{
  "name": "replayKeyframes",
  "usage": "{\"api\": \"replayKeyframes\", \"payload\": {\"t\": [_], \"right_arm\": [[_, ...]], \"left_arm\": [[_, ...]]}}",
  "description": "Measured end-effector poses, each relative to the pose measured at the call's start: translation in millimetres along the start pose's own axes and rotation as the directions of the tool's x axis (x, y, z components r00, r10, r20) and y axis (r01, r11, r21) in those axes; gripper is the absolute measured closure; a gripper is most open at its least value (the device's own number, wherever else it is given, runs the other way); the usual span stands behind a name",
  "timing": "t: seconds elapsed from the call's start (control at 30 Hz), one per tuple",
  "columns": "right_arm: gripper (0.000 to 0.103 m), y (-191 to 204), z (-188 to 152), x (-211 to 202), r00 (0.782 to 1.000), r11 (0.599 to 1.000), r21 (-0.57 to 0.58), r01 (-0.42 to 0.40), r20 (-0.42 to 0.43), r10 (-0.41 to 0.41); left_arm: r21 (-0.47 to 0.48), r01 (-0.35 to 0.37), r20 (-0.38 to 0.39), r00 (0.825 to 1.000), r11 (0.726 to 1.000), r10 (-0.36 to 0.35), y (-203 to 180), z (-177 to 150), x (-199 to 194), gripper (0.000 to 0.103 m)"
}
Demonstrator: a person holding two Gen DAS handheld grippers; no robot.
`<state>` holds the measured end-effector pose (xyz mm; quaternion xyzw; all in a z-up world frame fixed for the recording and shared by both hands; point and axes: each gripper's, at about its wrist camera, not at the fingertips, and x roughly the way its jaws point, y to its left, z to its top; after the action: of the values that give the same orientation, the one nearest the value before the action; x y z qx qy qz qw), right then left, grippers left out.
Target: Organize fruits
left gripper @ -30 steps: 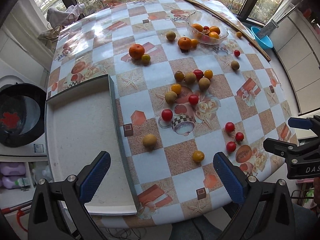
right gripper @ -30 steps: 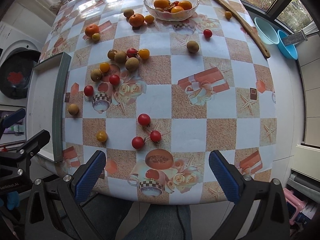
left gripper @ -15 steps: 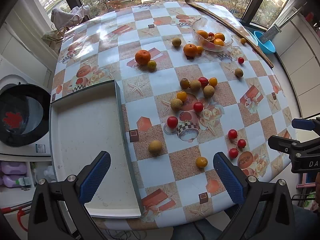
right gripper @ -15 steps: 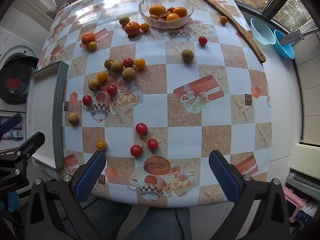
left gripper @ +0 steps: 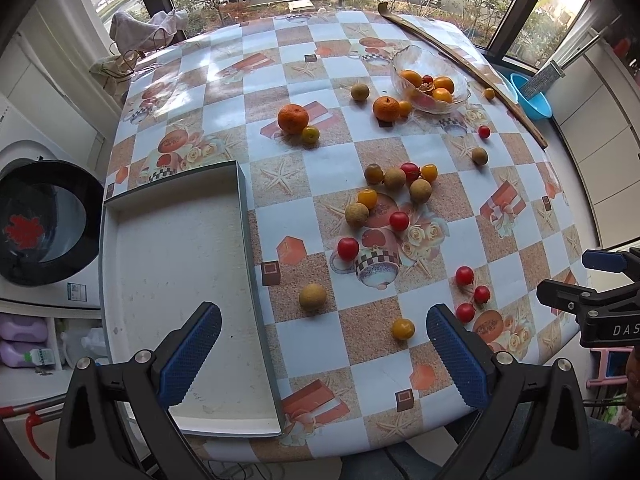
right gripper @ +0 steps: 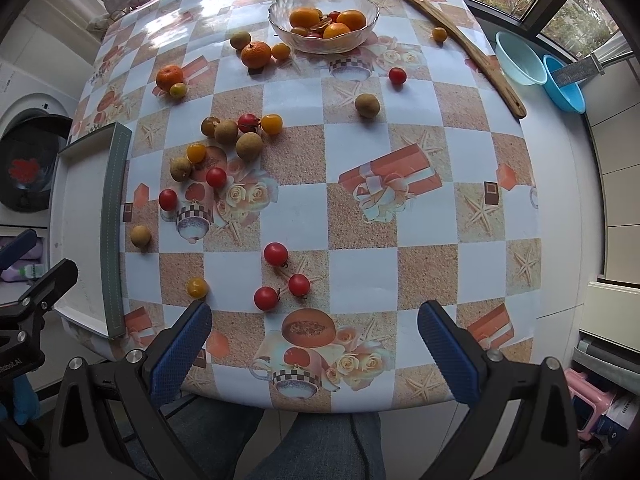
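Most of the fruit lies loose on the desk (right gripper: 432,184), so the sorting looks barely begun. Only the glass bowl (right gripper: 280,20) at the far side holds anything — a few oranges and something red — while the white tray (left gripper: 172,280) at the near left edge has no fruit in it.

Left to gather: two tangerines (left gripper: 293,118) and a small yellow fruit near the bowl, a middle cluster of brown longan-like fruits (left gripper: 420,191) mixed with cherry tomatoes, a lone brown fruit (left gripper: 312,297) just beside the tray wall, a yellow tomato (right gripper: 197,287), and three red tomatoes (right gripper: 276,254) close together by the near edge.

Both tools hover above the near edge, touching nothing. The left hand-held gripper (left gripper: 320,354) has its jaws spread wide and holds nothing; the right hand-held gripper (right gripper: 314,354) is likewise wide open and unloaded.

The fruits are round, so they have no real long axis — any approach angle should do. The tray's long axis runs from the near edge toward the window.
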<state>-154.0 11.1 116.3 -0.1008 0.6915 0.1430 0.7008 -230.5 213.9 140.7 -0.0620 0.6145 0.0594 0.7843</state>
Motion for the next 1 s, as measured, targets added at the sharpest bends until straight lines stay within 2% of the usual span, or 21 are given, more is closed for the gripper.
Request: {"api": "replayKeyframes", "payload": {"t": [0.5, 1.0], "right_arm": [[0.0, -10.1, -3.9, -0.7, 1.0, 0.999, 0.04, 0.006, 0.011, -0.006], [0.0, -17.0, -4.8, 9.8, 1.0, 0.998, 0.057, -0.001, -0.001, 0.001]], "left_arm": [[-0.055, -0.023, 0.007, 1.0, 0.998, 0.024, 21.9, -9.0, 6.8, 0.0], [-0.043, -0.033, -0.022, 0.999, 0.999, 0.032, 13.9, -7.7, 21.2, 0.0]]}}
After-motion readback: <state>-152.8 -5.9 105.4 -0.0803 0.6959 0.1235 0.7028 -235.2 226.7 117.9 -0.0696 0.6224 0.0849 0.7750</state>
